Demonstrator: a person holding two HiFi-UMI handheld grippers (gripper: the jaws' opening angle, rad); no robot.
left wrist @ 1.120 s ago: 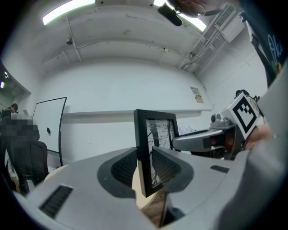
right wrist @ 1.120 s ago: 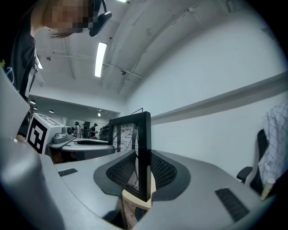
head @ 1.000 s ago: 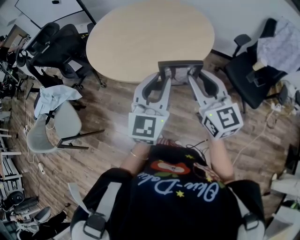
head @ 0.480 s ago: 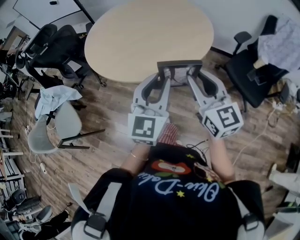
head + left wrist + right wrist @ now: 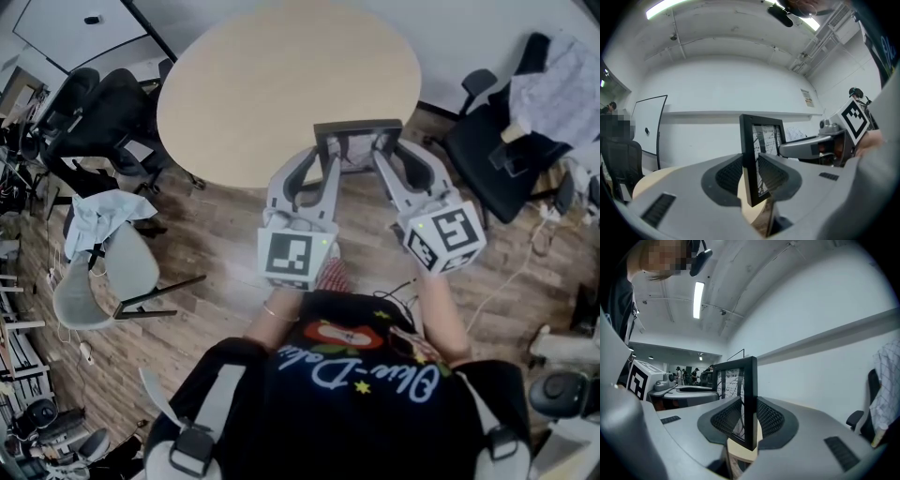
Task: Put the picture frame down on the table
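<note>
A black picture frame (image 5: 356, 145) with a black-and-white print hangs upright in the air at the near edge of the round wooden table (image 5: 281, 80). My left gripper (image 5: 328, 157) is shut on the frame's left side, its pads pressed on the black edge (image 5: 749, 164). On the frame's right side my right gripper (image 5: 384, 152) is shut, clamping that edge (image 5: 751, 404). The frame's lower part overlaps the table's rim in the head view. In the left gripper view the right gripper (image 5: 811, 145) shows beyond the frame.
Black office chairs (image 5: 103, 103) stand left of the table, and another black chair (image 5: 497, 155) stands at the right with cloth (image 5: 562, 89) on it. A grey chair with a light garment (image 5: 108, 253) is on the wooden floor at the left. Cables (image 5: 525, 262) lie at the right.
The view has shifted slightly, so the table now sits a little further left and nearer. Both grippers keep their hold on the frame.
</note>
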